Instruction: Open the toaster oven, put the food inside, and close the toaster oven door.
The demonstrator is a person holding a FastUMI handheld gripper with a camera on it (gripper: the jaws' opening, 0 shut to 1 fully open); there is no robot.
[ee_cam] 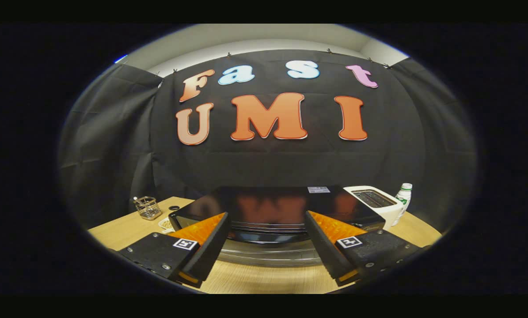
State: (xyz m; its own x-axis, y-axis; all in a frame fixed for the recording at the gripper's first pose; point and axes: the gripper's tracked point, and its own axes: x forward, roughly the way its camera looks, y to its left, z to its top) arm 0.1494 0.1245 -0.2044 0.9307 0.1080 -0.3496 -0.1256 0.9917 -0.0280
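Observation:
The black toaster oven [268,203] stands on the wooden table [264,278], just ahead of my fingers, and I look down on its glossy top. A curved silver bar [268,257], apparently the door handle, runs across its front between the fingers. My gripper [267,216] is open, with its fingers spread wide on either side of the oven's front and nothing held between them. A small pale dish with food [165,224] lies to the left of the oven, partly hidden behind the left finger [210,247].
A wire basket [148,207] and a small dark round object [174,207] sit on the table left of the oven. To the oven's right stand a white slot toaster [376,201] and a white bottle with a green cap [403,196]. Black cloth walls close the booth behind.

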